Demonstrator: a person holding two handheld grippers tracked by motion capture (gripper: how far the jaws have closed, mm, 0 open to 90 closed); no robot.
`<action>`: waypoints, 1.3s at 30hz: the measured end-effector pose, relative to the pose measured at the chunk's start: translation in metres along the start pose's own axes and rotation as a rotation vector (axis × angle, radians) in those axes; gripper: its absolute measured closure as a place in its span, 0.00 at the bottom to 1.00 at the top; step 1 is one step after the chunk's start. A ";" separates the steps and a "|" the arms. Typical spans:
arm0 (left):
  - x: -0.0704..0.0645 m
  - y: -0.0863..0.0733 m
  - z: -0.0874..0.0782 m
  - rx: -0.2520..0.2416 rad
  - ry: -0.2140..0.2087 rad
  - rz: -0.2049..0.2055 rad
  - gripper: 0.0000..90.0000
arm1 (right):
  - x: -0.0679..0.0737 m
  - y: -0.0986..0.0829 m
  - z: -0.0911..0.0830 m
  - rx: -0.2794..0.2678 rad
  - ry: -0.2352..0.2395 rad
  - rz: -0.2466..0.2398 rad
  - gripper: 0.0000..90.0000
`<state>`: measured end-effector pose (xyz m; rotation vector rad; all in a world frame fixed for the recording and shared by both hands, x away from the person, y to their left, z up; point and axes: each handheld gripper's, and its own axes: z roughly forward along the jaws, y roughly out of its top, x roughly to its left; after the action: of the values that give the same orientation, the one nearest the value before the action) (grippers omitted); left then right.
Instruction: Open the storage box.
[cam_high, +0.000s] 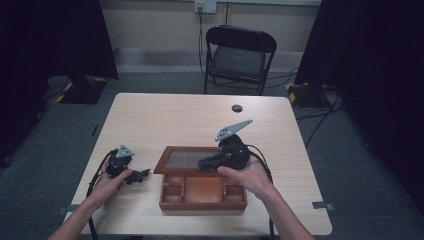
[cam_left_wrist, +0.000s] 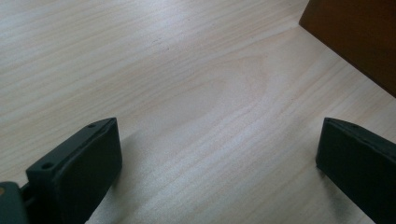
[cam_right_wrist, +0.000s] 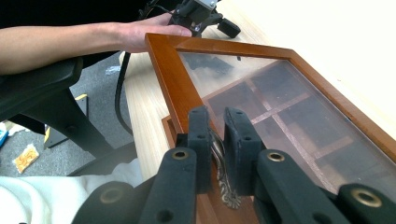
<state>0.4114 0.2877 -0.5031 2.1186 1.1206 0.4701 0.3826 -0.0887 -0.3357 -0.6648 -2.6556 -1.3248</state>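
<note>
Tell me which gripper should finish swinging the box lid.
Right. The right gripper is already shut on the lid's metal handle, while the left gripper rests open on the table beside the wooden box.

The table (cam_high: 165, 115) is pale wood with fine grain lines. The box (cam_high: 202, 199) is reddish-brown wood, its lid (cam_right_wrist: 168, 74) framing tinted, see-through glass. The handle (cam_right_wrist: 223, 183) on the lid is dull brass. Both grippers (cam_high: 134, 176) (cam_right_wrist: 215, 140) are black, topped with grey plates (cam_high: 233, 128).
</note>
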 end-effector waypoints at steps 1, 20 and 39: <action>0.000 0.000 0.000 0.000 0.002 0.000 0.00 | 0.000 0.000 0.000 0.000 -0.004 0.000 0.91; 0.000 0.000 0.000 -0.001 0.001 -0.003 0.00 | -0.003 0.007 -0.002 0.007 0.000 0.004 0.91; 0.000 0.000 0.000 0.005 0.002 0.007 0.00 | -0.008 0.013 -0.005 0.004 0.014 0.015 0.91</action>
<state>0.4115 0.2880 -0.5028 2.1275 1.1169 0.4739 0.3943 -0.0886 -0.3254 -0.6708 -2.6365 -1.3153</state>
